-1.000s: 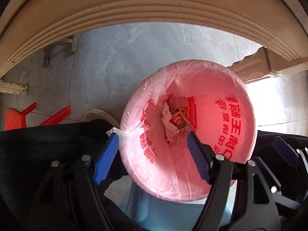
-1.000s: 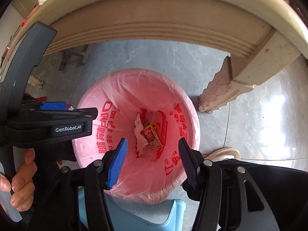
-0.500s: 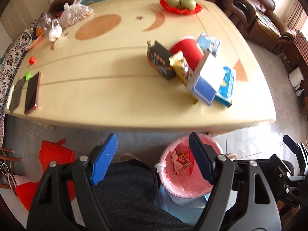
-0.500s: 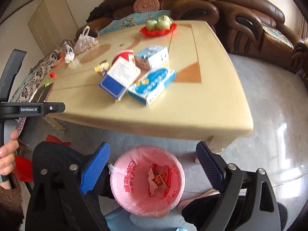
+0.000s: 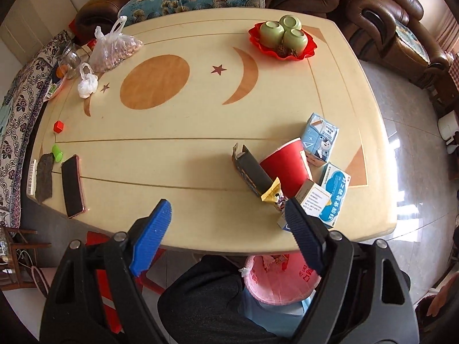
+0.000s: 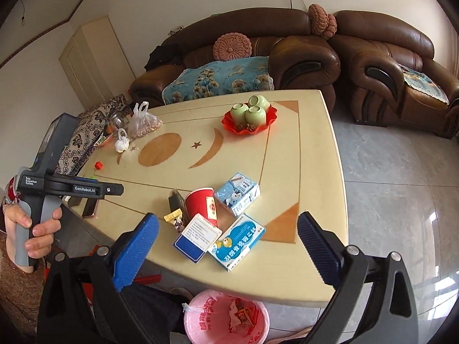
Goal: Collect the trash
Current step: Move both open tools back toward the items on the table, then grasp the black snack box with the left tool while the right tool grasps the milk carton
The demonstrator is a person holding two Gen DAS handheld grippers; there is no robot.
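I held my left gripper (image 5: 226,229) spread and empty and my right gripper (image 6: 226,246) opening, nothing between — both poised over the boxes and red cup (image 6: 200,205) heaped near the table (image 6: 309,177) edge, above the pink-lined bin (image 6: 226,318).

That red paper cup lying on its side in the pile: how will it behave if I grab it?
The red paper cup looks thin-walled and empty, so probably light and easily crushed. On its side, it may roll if nudged. The white and blue box leans against it, so lifting could shift that box.
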